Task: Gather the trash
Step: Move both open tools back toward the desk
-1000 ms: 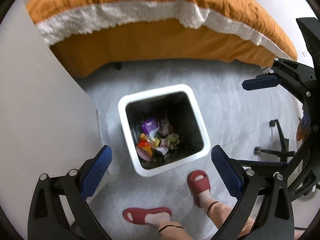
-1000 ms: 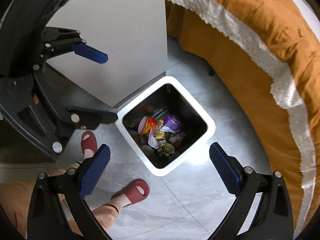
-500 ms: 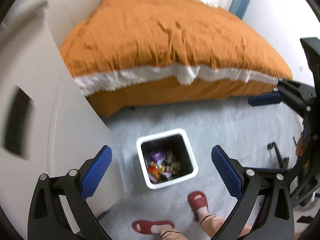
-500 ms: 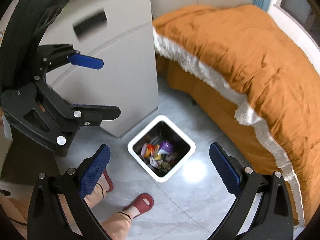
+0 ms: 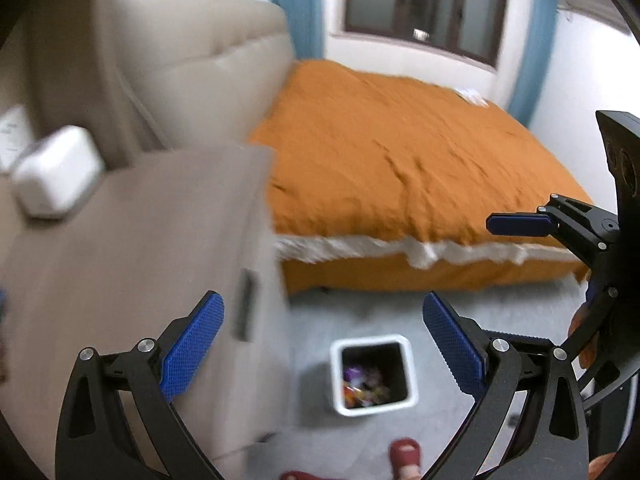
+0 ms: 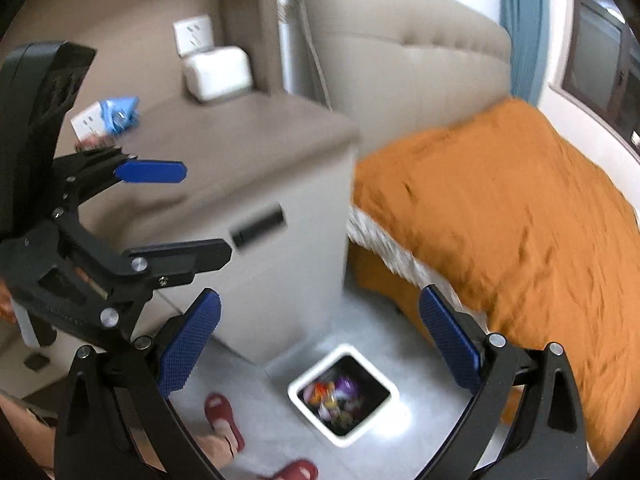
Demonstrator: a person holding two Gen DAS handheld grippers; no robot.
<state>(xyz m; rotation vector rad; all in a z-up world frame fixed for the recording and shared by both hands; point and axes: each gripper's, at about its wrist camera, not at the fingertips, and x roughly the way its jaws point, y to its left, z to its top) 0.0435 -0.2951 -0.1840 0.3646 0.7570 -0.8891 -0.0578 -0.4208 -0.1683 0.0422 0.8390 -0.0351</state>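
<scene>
On the nightstand (image 6: 248, 148), only the right view shows a blue wrapper (image 6: 120, 114); both tongs gape empty.

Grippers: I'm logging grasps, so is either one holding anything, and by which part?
Nothing is held. The left gripper and right gripper are both open and empty, above the bin of trash.
</scene>
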